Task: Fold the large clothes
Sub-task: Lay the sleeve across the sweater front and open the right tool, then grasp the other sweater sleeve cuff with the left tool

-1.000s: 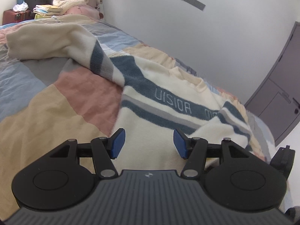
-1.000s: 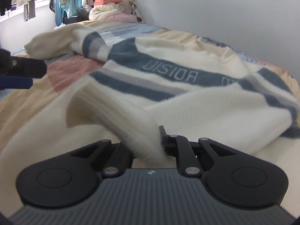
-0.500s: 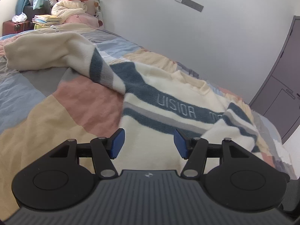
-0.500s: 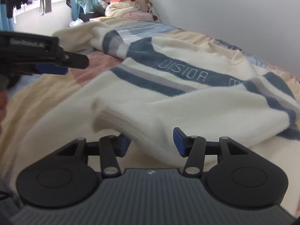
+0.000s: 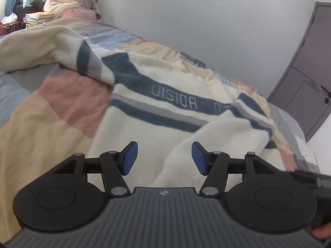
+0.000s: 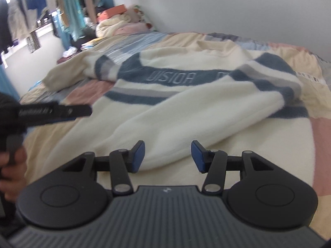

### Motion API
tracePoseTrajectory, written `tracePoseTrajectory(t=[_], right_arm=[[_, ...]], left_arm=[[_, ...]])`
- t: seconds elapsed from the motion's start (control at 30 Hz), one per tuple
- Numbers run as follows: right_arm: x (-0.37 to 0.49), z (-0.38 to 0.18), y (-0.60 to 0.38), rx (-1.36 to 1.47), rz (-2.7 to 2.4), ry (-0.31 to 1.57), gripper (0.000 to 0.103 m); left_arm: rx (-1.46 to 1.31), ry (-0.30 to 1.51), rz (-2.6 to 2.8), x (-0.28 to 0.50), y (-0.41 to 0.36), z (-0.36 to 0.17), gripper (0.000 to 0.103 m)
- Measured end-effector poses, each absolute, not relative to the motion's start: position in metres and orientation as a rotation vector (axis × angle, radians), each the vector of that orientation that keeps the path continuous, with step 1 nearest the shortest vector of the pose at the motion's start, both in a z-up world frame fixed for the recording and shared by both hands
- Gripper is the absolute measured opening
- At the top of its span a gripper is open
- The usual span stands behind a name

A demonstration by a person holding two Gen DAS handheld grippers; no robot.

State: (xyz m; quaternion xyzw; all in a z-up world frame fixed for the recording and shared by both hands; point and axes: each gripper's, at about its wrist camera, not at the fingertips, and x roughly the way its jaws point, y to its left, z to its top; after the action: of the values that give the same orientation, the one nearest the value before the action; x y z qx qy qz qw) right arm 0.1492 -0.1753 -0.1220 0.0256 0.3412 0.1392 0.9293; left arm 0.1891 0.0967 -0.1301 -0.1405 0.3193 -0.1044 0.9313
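A cream sweater [image 5: 165, 105] with blue and grey chest stripes and lettering lies face up on the bed; it also shows in the right wrist view [image 6: 186, 95]. Its right sleeve [image 6: 186, 122] is folded diagonally across the body, cuff near me. Its other sleeve [image 5: 41, 47] stretches out to the far left. My left gripper [image 5: 164, 158] is open and empty above the hem, the folded cuff just ahead of it. My right gripper [image 6: 167, 155] is open and empty just behind the folded sleeve's cuff. The left gripper's body [image 6: 51, 113] shows at the left of the right wrist view.
The patchwork bedspread [image 5: 41, 124] covers the bed. A white wall [image 5: 227, 31] runs along its far side and a grey door [image 5: 306, 86] stands at the right. Pillows, folded bedding and boxes [image 5: 66, 4] sit at the head. Hanging clothes [image 6: 31, 16] are at the left.
My right gripper opened and let go of the sleeve cuff, which now lies across the sweater's body. The right gripper drew back and rose. My left gripper stayed open and shifted slightly right.
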Motion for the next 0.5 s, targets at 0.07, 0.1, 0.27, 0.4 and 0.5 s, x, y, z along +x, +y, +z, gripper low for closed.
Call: tracePoseTrajectory(t=[0.07,0.1,0.27,0.4,0.5], right_arm=[[0.158,-0.122,-0.186,0.092,0.23,0.693,0.052],[0.161,-0.123,-0.191,0.109,0.217,0.694,0.052],[0.174,-0.13,-0.203,0.173,0.183,0.708,0.052],[0.189,-0.133,-0.195,0.16,0.194,0.702,0.052],[0.202,-0.136,-0.194,0.176,0.178,0.702,0.052]], left_arm=[[-0.274,0.669,-0.208,0.192,0.091,-0.134,0.062],[-0.273,0.674,-0.211,0.194,0.089,-0.135,0.062],[-0.236,0.686,-0.248,0.202,0.076,-0.139,0.062],[-0.204,0.707,-0.312,0.209,0.061,-0.149,0.062],[-0.163,0.734,-0.316,0.218,0.05,-0.159,0.059]])
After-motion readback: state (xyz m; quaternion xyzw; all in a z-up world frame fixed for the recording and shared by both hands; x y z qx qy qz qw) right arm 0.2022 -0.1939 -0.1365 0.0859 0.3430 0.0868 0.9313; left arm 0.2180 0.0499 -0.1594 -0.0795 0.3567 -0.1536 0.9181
